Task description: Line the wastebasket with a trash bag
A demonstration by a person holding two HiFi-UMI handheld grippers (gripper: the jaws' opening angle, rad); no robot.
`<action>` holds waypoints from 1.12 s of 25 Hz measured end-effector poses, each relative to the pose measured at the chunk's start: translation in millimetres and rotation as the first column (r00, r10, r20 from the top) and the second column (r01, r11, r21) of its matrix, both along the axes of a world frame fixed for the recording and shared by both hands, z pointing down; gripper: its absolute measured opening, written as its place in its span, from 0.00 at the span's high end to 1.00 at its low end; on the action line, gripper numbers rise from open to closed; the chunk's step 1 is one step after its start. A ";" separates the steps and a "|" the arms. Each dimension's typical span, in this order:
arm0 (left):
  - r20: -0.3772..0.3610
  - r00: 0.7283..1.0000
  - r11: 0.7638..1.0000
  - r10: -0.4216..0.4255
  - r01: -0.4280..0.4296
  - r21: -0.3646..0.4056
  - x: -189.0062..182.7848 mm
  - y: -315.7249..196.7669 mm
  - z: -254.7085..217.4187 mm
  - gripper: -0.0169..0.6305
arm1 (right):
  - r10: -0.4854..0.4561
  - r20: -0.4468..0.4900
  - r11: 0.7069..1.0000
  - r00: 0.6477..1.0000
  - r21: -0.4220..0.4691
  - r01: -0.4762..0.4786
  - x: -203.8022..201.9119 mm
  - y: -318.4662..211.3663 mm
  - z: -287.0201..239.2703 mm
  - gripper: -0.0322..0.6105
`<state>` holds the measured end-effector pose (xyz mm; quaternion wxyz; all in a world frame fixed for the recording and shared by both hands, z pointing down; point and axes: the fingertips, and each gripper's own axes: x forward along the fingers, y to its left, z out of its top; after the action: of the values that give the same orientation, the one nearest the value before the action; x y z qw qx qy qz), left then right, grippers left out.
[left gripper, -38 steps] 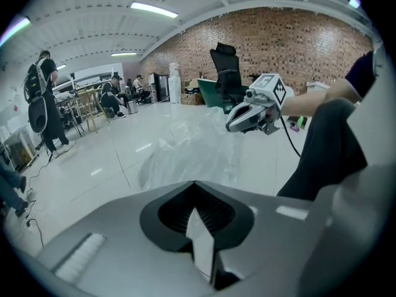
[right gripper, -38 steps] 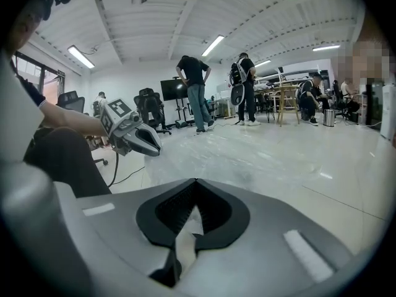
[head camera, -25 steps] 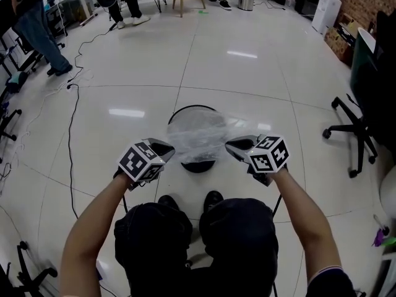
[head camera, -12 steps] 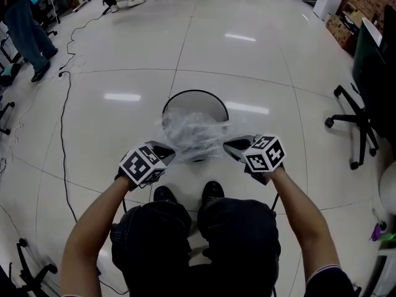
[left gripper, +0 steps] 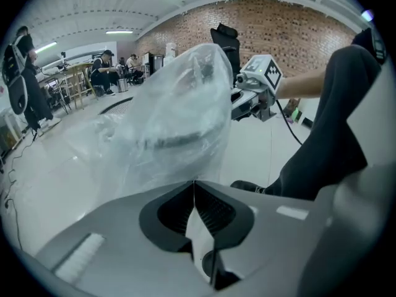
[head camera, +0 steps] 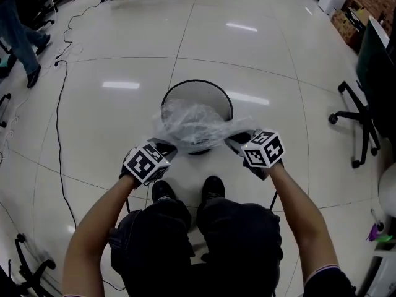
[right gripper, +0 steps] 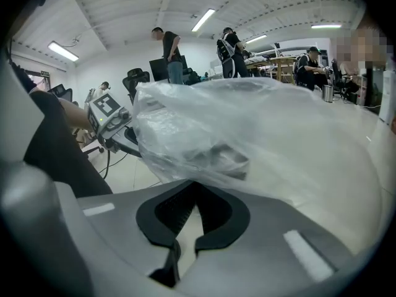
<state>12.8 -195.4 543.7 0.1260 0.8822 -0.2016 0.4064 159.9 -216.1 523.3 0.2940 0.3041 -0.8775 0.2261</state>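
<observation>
A clear plastic trash bag (head camera: 198, 124) hangs stretched between my two grippers, right over the near part of a round black mesh wastebasket (head camera: 197, 89) on the floor. My left gripper (head camera: 168, 148) is shut on the bag's left edge. My right gripper (head camera: 235, 142) is shut on its right edge. In the left gripper view the bag (left gripper: 167, 116) billows up from the closed jaws, with the right gripper (left gripper: 257, 88) beyond it. The right gripper view shows the bag (right gripper: 247, 135) filling the frame and the left gripper (right gripper: 111, 119) at its left.
My knees and shoes (head camera: 185, 193) are just behind the basket. A black office chair (head camera: 365, 98) stands at the right. A black cable (head camera: 59, 104) runs across the tiled floor at the left. People (head camera: 18, 30) stand far off at the upper left.
Both grippers have sunk with the bag, which now droops over the basket's rim. The basket looks nearer and larger than a second ago.
</observation>
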 end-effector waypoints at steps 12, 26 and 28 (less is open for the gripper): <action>-0.060 0.995 0.994 -0.078 0.073 -0.081 1.9 -12.7 35.9 0.95 | 0.025 0.020 0.996 0.999 -0.081 -0.024 4.0 -11.4 42.6 0.95; -0.053 0.995 0.996 -0.079 0.077 -0.038 -7.7 7.5 15.6 0.87 | 0.065 0.054 0.995 0.996 -0.076 -0.061 10.7 0.9 29.7 0.86; -0.043 0.996 0.996 -0.081 0.080 -0.035 -11.4 13.8 4.4 0.86 | 0.076 0.048 0.996 0.996 -0.060 -0.073 13.3 5.6 17.5 0.85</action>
<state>1.4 -181.6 548.2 0.1612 0.8800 -0.2275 0.3846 173.2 -210.5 540.8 0.2719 0.3220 -0.8657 0.2699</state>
